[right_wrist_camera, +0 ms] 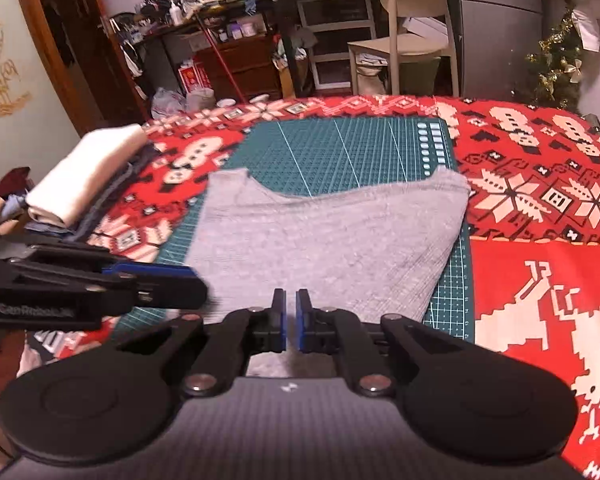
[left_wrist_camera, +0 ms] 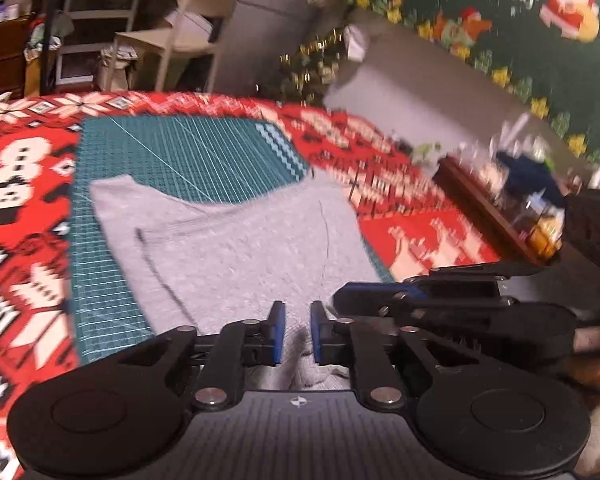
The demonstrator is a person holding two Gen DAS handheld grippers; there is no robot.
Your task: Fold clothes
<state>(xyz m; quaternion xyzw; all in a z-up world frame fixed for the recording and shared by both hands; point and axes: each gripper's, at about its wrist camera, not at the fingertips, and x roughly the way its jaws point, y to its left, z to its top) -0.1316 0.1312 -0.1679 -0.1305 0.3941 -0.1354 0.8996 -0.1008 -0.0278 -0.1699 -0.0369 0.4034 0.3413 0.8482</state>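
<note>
The grey garment (right_wrist_camera: 320, 232) lies on the green cutting mat (right_wrist_camera: 360, 144) on our counter. Our left gripper (left_wrist_camera: 298, 330) pinches its near edge in narrow jaws. Our right gripper (right_wrist_camera: 291, 320) is nearly closed over the cloth. Only the right view shows folded clothes (right_wrist_camera: 88, 172) stacked aside.

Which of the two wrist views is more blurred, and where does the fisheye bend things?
Left wrist view: heavy motion smear at right, over the green Christmas cloth and shelf clutter; the grey garment is soft. Right wrist view: sharper, cutting mat grid lines crisp; the table's far edge bows in both.
</note>
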